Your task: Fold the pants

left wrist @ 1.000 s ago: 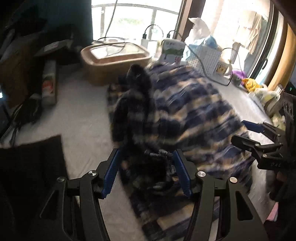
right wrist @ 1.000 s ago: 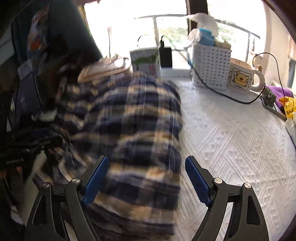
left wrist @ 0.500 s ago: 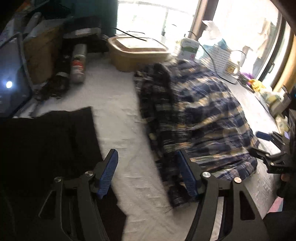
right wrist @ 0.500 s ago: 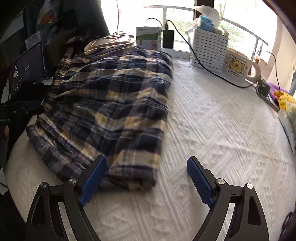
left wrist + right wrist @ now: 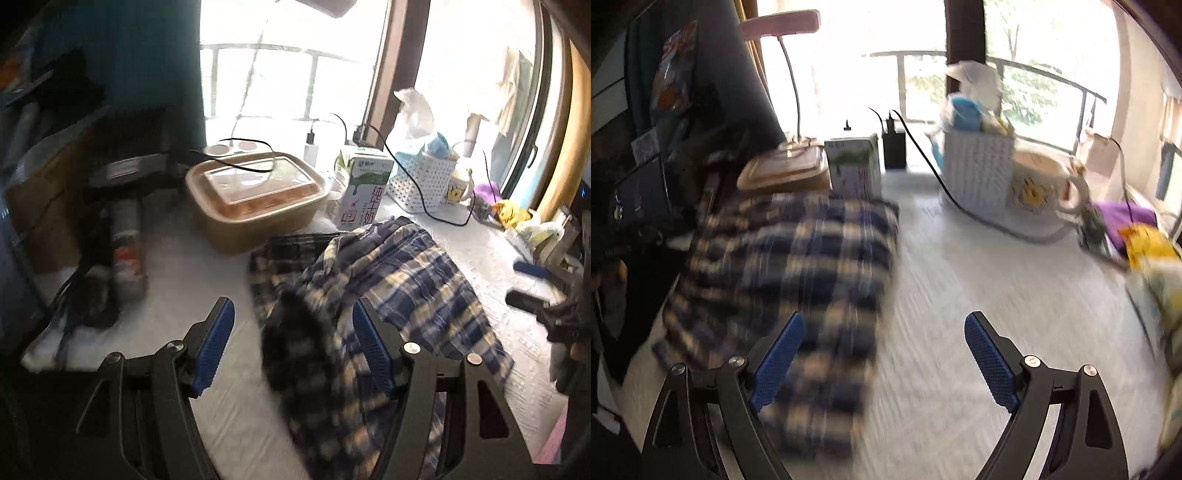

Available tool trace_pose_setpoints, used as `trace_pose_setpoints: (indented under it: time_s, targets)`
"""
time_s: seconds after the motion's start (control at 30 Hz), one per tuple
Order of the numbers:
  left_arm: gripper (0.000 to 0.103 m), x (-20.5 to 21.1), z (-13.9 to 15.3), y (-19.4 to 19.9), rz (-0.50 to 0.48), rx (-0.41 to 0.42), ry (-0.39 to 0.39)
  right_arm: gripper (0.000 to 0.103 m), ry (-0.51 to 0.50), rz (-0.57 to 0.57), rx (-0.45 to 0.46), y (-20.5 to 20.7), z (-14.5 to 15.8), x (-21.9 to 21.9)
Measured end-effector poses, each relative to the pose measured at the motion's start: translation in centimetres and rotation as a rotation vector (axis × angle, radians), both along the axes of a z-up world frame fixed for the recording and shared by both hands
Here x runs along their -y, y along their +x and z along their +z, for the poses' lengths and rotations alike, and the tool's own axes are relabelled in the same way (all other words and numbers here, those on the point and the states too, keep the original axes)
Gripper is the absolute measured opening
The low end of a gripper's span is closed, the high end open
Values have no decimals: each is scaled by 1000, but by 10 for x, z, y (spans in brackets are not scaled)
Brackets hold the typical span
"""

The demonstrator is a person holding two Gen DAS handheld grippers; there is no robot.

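The blue, navy and cream plaid pants (image 5: 399, 288) lie folded in a heap on the white textured cloth (image 5: 207, 295). In the left wrist view a bunched dark part of them (image 5: 299, 347) sits between the fingers of my left gripper (image 5: 293, 350), which is open; the jaws stand wide and do not pinch the fabric. In the right wrist view the pants (image 5: 798, 266) lie to the left, blurred. My right gripper (image 5: 884, 363) is open and empty, its left finger over the pants' near edge. It also shows at the right of the left wrist view (image 5: 532, 284).
At the back stand a tan lidded box (image 5: 255, 199), a milk carton (image 5: 364, 192), a white basket (image 5: 979, 173) with a black cable, and a yellow-face mug (image 5: 1041, 188). Cans and dark clutter (image 5: 125, 251) line the left. Yellow and purple items (image 5: 1137, 232) lie at right.
Both grippers have swung and the views blur. The left gripper moved back over the pants' left edge, so a dark bunch now sits between its fingers. The right gripper shifted right and tilted up.
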State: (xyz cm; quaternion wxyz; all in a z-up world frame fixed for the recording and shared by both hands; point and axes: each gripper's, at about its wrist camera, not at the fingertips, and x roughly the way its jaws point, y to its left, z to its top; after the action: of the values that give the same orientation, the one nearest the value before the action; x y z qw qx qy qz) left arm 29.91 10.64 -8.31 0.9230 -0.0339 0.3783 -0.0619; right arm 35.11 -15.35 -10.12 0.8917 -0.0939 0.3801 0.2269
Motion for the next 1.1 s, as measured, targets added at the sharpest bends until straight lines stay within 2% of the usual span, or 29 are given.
trace_pose_setpoints:
  time_s: [0.1,0.17,0.27,0.47,0.63,0.73,0.83,0.97,1.1]
  targets:
    - [67,-2,-18,27,11,-35,28,90,-24,40,6,33,-4,-26]
    - [67,-12,-31,41,36,-73,18,90,-48,47,-2,58,-14,-39]
    - [67,-23,-42,51,54,-98,7,90,-54,32,-39,88,-29,-49]
    - [69,-33,-60,63,61,-131,-8,90,-137,-35,-53,131,-58,-53]
    - [69,-36,-58,66,61,-130,-33,90,-111,-85,-51,138,-59,-40]
    - [69,-43,-50,65,79,-131,-98,90,-111,-107,-35,136,-54,-34]
    - [72,-41,-44,58,45,-101,-121,90,-54,-104,-27,125,-45,-25]
    - [72,-37,-60,65,11,-154,-163,90,18,-64,-41,116,-34,-12]
    - [72,-28,-61,72,2,-142,-120,90,63,-20,-67,107,-38,-11]
